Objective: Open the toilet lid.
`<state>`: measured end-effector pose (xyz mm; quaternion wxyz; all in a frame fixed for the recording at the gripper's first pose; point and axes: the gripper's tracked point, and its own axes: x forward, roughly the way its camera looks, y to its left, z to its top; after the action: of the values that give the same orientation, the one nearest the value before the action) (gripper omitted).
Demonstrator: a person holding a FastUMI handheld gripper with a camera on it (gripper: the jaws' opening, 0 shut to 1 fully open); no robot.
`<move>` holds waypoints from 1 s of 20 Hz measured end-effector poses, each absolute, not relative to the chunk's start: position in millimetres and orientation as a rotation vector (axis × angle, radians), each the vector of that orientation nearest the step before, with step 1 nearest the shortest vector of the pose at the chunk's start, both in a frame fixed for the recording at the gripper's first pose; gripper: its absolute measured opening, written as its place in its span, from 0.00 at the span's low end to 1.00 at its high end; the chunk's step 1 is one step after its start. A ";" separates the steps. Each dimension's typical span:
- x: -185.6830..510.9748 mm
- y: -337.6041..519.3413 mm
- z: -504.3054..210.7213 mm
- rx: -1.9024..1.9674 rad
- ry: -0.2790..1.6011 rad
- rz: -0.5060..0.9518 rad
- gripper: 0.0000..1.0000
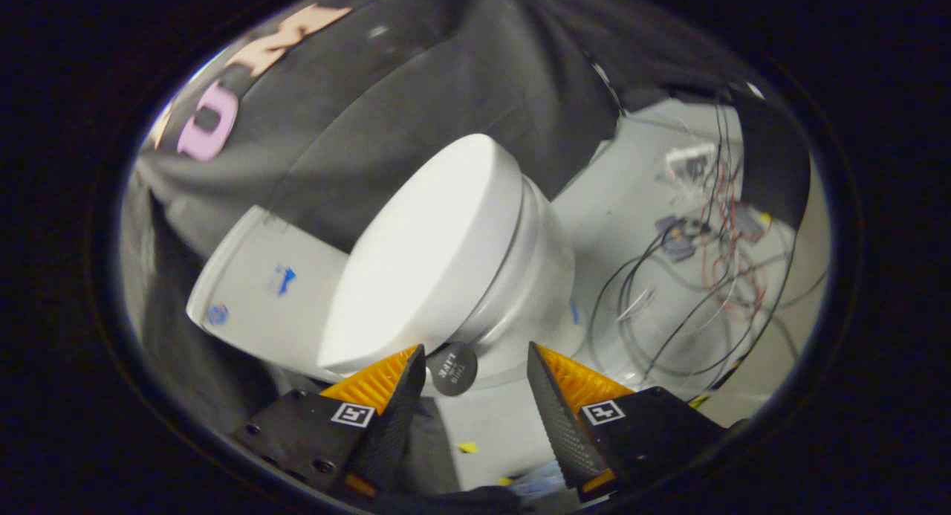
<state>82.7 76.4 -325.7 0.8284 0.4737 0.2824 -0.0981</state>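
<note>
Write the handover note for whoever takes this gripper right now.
Gripper: fingers open, holding nothing.
Toilet lid: shut on the toilet bowl, its front edge just ahead of the fingers. A small dark round tab at that edge sits between the fingertips. Tank lies beyond.
Loose cables lie on the floor beside the bowl.
Done: approach.
Left: grip the edge, lift the lid.

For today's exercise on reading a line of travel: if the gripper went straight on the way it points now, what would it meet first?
Probably the round dark tab at the lid's front edge, just ahead between the open gripper fingers. Depth is unclear.
</note>
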 end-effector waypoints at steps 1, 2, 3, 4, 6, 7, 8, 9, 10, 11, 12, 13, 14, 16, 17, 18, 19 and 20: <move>78.5 71.3 -329.7 1.087 0.591 -0.248 0.74; 77.7 69.9 -339.4 1.151 0.584 -0.268 0.63; 72.3 72.8 -342.5 1.199 0.574 -0.255 0.52; 73.9 78.0 -342.7 1.241 0.557 -0.227 0.52; 81.4 85.3 -331.6 1.311 0.508 -0.174 0.52; 85.0 88.1 -328.5 1.326 0.495 -0.155 0.52; 87.8 94.7 -328.5 1.335 0.507 -0.127 0.44; 87.1 99.6 -330.6 1.326 0.534 -0.113 0.36; 92.1 87.8 -339.5 1.343 0.519 -0.171 0.27; 99.7 90.7 -332.3 1.362 0.481 -0.173 0.19; 97.9 94.3 -328.5 1.329 0.479 -0.142 0.11; 94.2 94.9 -324.7 1.310 0.476 -0.113 0.03; 95.8 97.4 -320.0 1.324 0.467 -0.105 0.03; 92.8 96.4 -320.7 1.318 0.475 -0.110 0.01; 93.1 96.2 -320.9 1.300 0.482 -0.112 0.01; 93.5 96.7 -319.8 1.274 0.491 -0.109 0.01; 91.8 97.5 -319.9 1.244 0.504 -0.108 0.01; 91.8 96.4 -318.1 1.225 0.509 -0.113 0.01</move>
<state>91.8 96.4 -318.1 0.7865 0.5683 0.2361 -0.0522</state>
